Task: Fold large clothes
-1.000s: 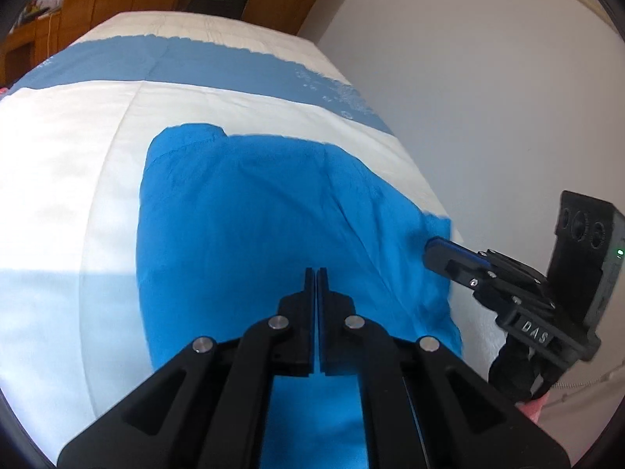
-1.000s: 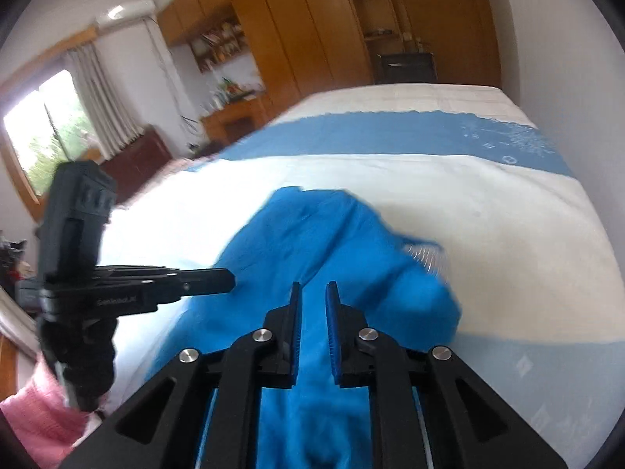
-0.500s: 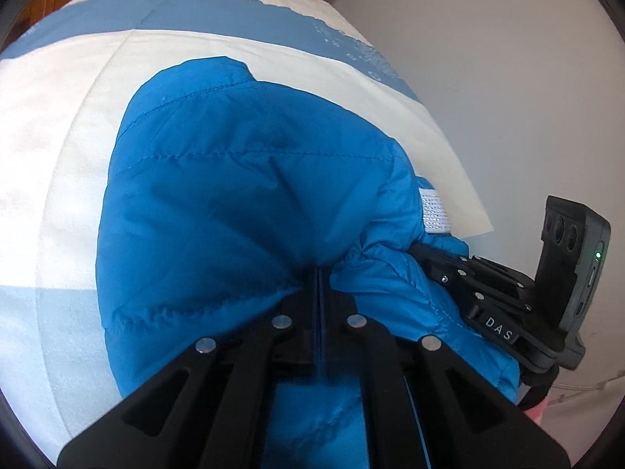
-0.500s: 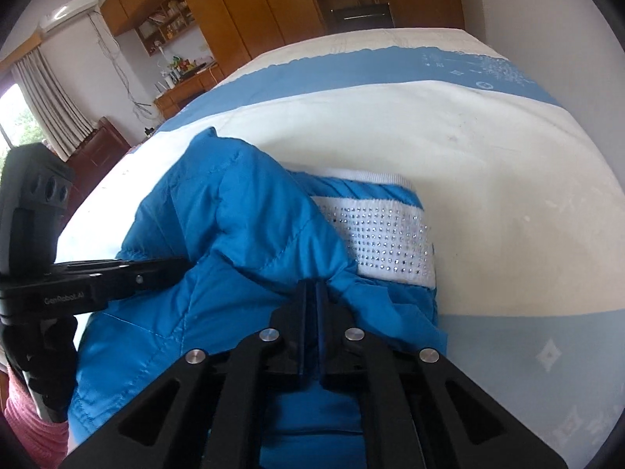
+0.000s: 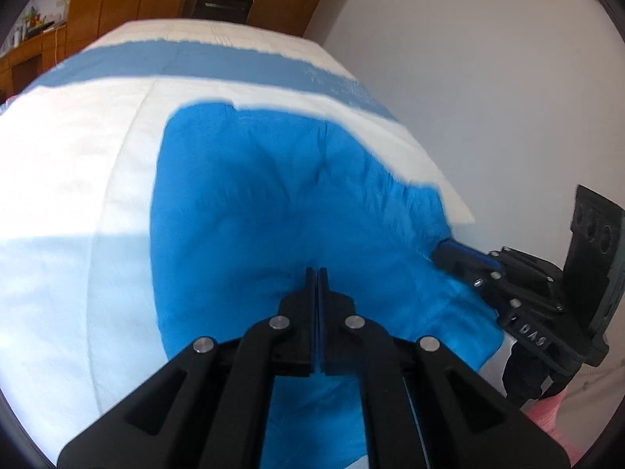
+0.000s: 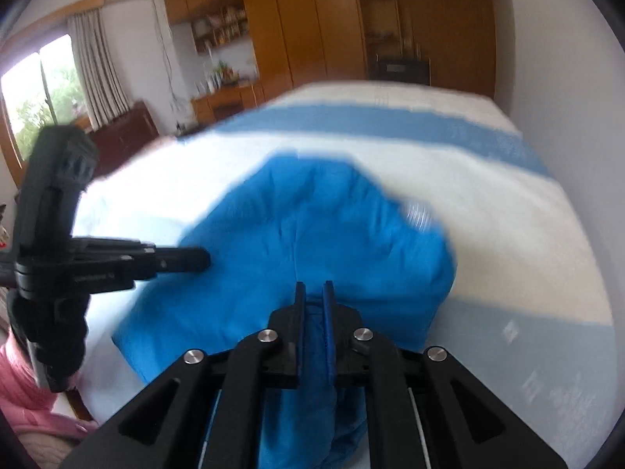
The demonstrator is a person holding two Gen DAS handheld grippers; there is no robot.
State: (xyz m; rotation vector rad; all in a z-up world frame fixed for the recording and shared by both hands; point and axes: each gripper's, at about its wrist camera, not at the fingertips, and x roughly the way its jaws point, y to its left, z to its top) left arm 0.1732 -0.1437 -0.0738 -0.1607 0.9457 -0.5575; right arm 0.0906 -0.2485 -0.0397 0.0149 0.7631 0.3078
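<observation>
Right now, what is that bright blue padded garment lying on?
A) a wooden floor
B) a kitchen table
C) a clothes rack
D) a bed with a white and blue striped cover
D: the blue garment is spread on the bed cover, white with a blue band across it, which runs back toward the wooden cupboards.

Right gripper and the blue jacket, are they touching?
Touching. The right wrist view shows the blue jacket bunched between the right gripper jaws, which are opening slightly.

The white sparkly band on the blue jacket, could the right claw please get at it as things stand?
Probably not at once: the right claw has a fold of the blue jacket between its opening fingers, though nothing blocks the blurred band just beyond it.
</observation>
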